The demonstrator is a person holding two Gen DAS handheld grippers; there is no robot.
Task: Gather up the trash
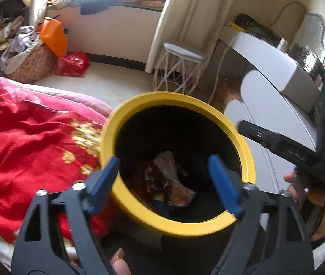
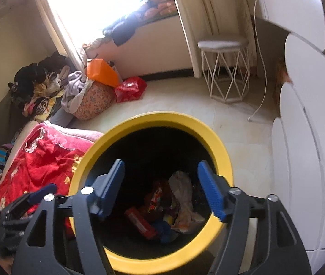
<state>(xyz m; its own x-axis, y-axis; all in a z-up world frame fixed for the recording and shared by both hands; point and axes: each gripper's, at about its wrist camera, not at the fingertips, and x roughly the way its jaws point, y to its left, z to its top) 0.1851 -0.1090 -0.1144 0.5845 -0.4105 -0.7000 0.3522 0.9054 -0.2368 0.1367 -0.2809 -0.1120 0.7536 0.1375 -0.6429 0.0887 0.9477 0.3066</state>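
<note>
Trash [image 2: 180,201] is sitting at the bottom of the bin [image 2: 217,146], a black tub with a fat yellow rim, and both my cameras are staring straight down into it. From the right wrist I can make out a crumpled pale wrapper [image 2: 185,197] toward 3 o'clock of the pile, a red packet [image 2: 140,222] at about 8 o'clock, and something blue at 6, all heaped together.

My right tongs [image 2: 162,190] are wide open over the mouth of the bin, blue pads spread apart with nothing pinched between them. Same story on the left tongs [image 1: 165,183]: spread wide, nothing in them, the left pad just over the rim at 9 o'clock and the other pad hanging inside the opening. In the left view I can see my right-side tool poking in from 3 o'clock, with the hand [image 1: 311,197] wrapped around it.

Around the bin: a bed with a red flowered blanket [image 1: 25,126] touches it at 9 o'clock, a white wire-leg stool [image 2: 224,68] stands at 1 o'clock on the pale floor, white cabinet fronts [image 2: 304,160] run down the 3 o'clock side, and an orange bag [image 2: 101,72] plus a red bag [image 2: 130,88] sit by the window wall at 11 o'clock.
</note>
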